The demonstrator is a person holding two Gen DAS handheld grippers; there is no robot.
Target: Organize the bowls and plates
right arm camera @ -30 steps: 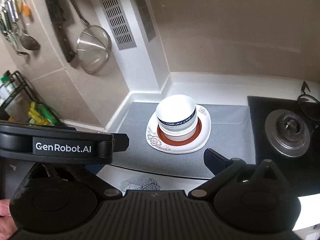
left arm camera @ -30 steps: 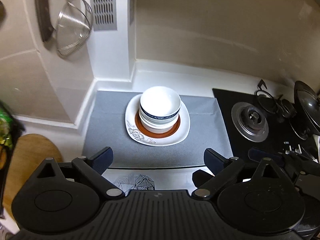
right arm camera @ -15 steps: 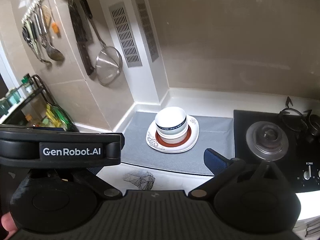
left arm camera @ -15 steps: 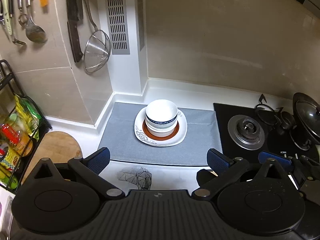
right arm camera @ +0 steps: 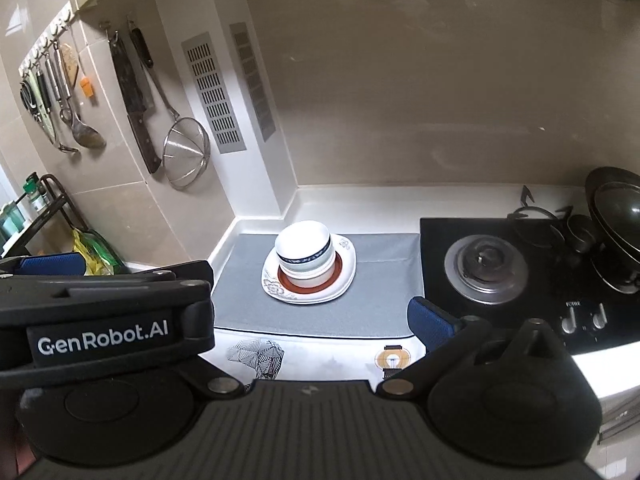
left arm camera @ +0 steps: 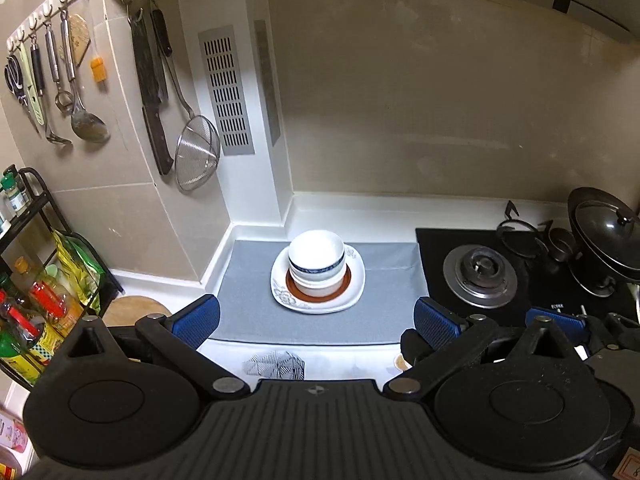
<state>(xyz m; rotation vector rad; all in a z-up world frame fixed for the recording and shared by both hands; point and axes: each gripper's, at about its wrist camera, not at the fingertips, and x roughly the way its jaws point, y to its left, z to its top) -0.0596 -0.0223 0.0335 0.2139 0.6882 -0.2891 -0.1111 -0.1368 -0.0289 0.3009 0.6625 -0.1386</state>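
Note:
Nested bowls (left arm camera: 316, 258), the top one white with a blue band, stand on a brown-rimmed plate (left arm camera: 292, 286). That plate lies on a white flowered plate (left arm camera: 354, 298) on a grey mat (left arm camera: 384, 312). My left gripper (left arm camera: 316, 320) is open, empty, and held back from the stack, nearer the counter's front. In the right wrist view the same bowls (right arm camera: 304, 250) and flowered plate (right arm camera: 348, 276) sit ahead. My right gripper (right arm camera: 316, 320) is open and empty too. The left gripper's body (right arm camera: 100, 320) hides its left finger.
A gas stove (left arm camera: 478, 276) and a lidded wok (left arm camera: 604, 232) stand to the right of the mat. A strainer (left arm camera: 196, 158), a cleaver (left arm camera: 150, 92) and ladles hang on the left wall. A bottle rack (left arm camera: 36, 292) and a wooden board (left arm camera: 132, 308) are at the left.
Both grippers have drawn back and up from the stack, so it looks smaller and more of the wall shows. The stack has not moved.

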